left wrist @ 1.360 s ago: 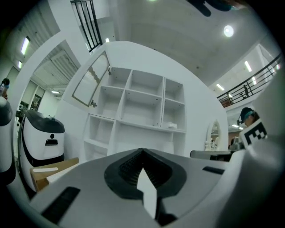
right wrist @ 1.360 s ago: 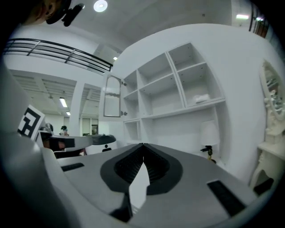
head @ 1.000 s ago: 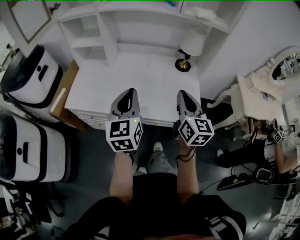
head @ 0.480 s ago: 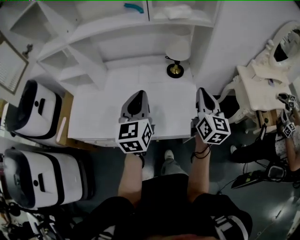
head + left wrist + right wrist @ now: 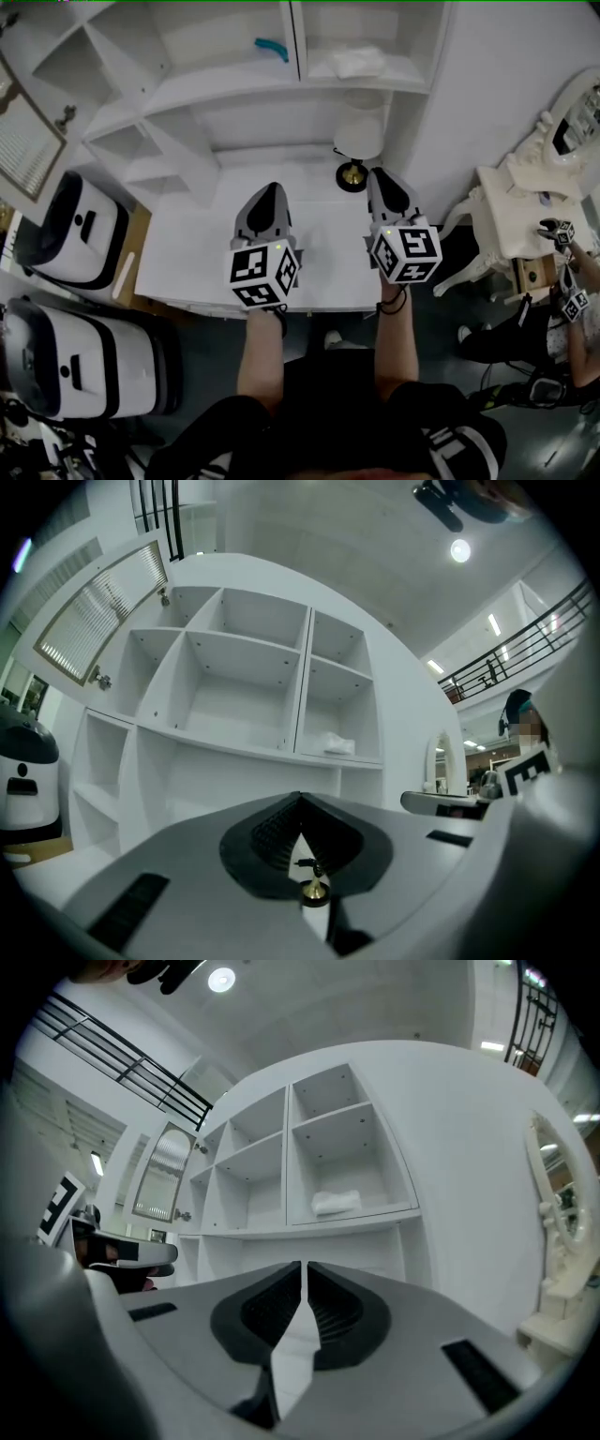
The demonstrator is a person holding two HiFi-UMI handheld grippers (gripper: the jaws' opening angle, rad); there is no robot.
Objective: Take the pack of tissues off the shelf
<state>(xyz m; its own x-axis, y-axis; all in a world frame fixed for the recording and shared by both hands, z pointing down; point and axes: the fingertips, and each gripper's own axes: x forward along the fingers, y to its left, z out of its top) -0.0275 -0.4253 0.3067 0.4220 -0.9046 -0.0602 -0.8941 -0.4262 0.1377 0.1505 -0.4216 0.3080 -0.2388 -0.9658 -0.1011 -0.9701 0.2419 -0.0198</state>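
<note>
pack of tissues (image 5: 359, 62): shelved | left hand-held gripper (image 5: 267, 190), right hand-held gripper (image 5: 381, 175): closed | teal item (image 5: 272, 47): head view only

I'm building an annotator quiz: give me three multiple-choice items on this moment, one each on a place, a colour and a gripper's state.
1. Where is the pack of tissues? A on the desk; B in the shelf compartment above the lamp; C in a gripper.
2. What colour is the small curved thing in the compartment left of it? A red; B yellow; C teal.
3. What state is the right gripper in? A shut, empty; B wide open; C shut on the tissues.
Answers: B, it lies in that compartment, over the lamp; C, teal against white; A, its own view shows the jaws together, nothing between.
</note>
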